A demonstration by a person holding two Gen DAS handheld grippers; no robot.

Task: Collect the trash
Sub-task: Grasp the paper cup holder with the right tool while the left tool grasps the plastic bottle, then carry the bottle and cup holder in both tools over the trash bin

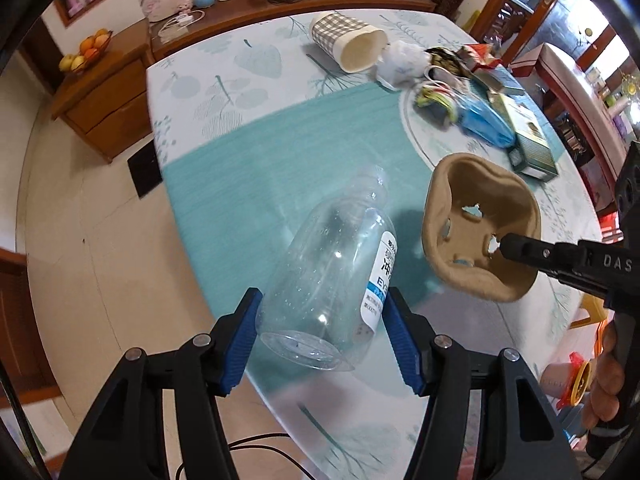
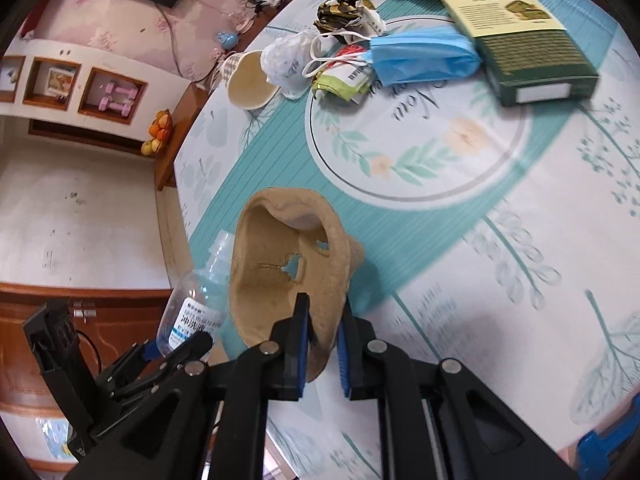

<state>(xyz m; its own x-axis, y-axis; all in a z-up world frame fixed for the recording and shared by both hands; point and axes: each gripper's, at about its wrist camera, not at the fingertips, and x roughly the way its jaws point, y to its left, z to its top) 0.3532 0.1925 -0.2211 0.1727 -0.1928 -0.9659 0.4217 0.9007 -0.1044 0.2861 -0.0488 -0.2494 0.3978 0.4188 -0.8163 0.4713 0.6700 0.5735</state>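
My left gripper (image 1: 322,312) is shut on a clear plastic bottle (image 1: 332,272) with a white and blue label, held above the table edge with its neck pointing away. The bottle also shows in the right wrist view (image 2: 196,300). My right gripper (image 2: 322,322) is shut on the rim of a brown paper-pulp cup carrier (image 2: 280,272) and holds it off the table. In the left wrist view the carrier (image 1: 476,232) hangs to the right of the bottle, with the right gripper (image 1: 504,246) pinching its edge.
The table (image 2: 460,240) has a teal leaf-print cloth. At its far side lie a tipped checked paper cup (image 1: 348,40), a white crumpled bag (image 2: 286,60), a blue face mask (image 2: 420,56), wrappers (image 2: 344,12) and a green box (image 2: 524,44). A wooden sideboard (image 1: 100,92) holds a fruit bowl.
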